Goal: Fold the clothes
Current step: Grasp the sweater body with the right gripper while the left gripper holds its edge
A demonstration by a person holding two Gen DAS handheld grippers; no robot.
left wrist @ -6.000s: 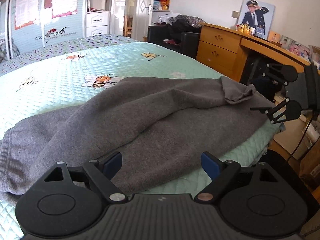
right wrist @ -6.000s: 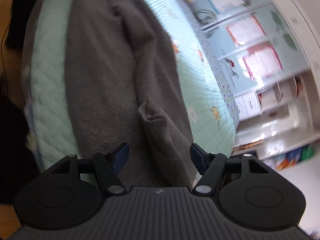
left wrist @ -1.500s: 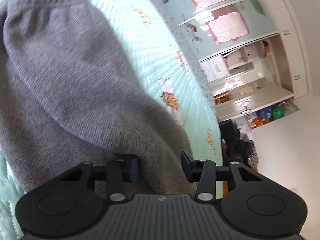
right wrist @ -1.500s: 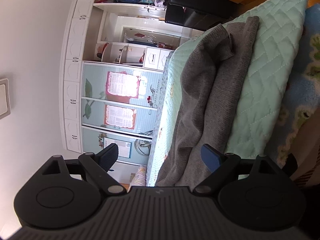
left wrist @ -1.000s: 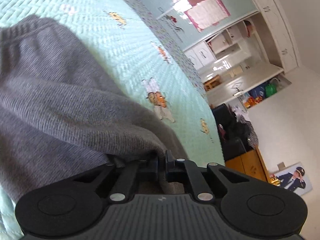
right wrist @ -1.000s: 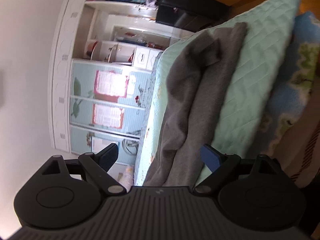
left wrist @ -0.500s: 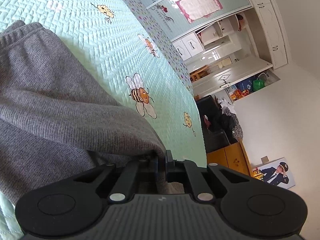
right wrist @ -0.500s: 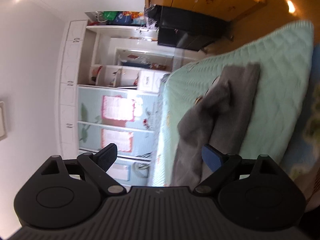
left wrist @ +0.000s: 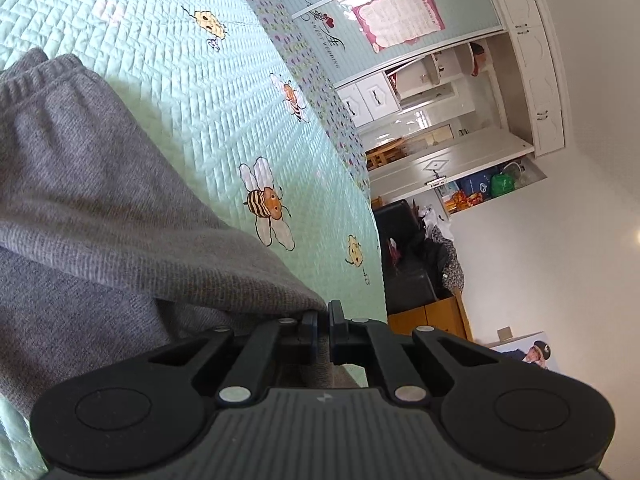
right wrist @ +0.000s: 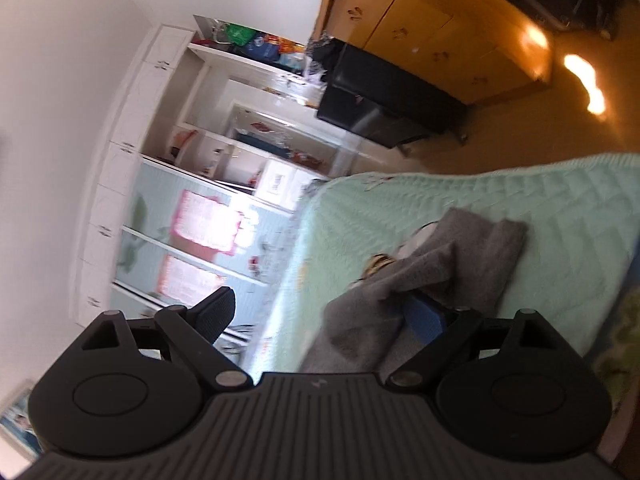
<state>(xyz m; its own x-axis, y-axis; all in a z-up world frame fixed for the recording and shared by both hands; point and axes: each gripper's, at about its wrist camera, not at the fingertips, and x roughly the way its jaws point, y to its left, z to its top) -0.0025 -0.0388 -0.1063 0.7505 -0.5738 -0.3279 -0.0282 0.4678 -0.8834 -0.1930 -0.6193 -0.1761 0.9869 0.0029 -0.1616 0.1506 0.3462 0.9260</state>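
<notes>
Grey knitted fabric of a soft sweater point(left wrist: 100, 216) lies spread over the mint-green quilted bedspread point(left wrist: 192, 92) printed with cartoon bees, its ribbed hem toward the upper left of the left wrist view. The left gripper point(left wrist: 323, 322) has its fingers clenched on a fold of this grey cloth, which bunches up right at the pads. In the right wrist view the same sweater point(right wrist: 472, 256) sits crumpled on the bedspread point(right wrist: 568, 216) near the bed's edge. The right gripper point(right wrist: 320, 312) has its fingers spread wide and released, holding nothing; its blue-padded finger point(right wrist: 426, 314) shows against the fabric, though contact cannot be judged.
</notes>
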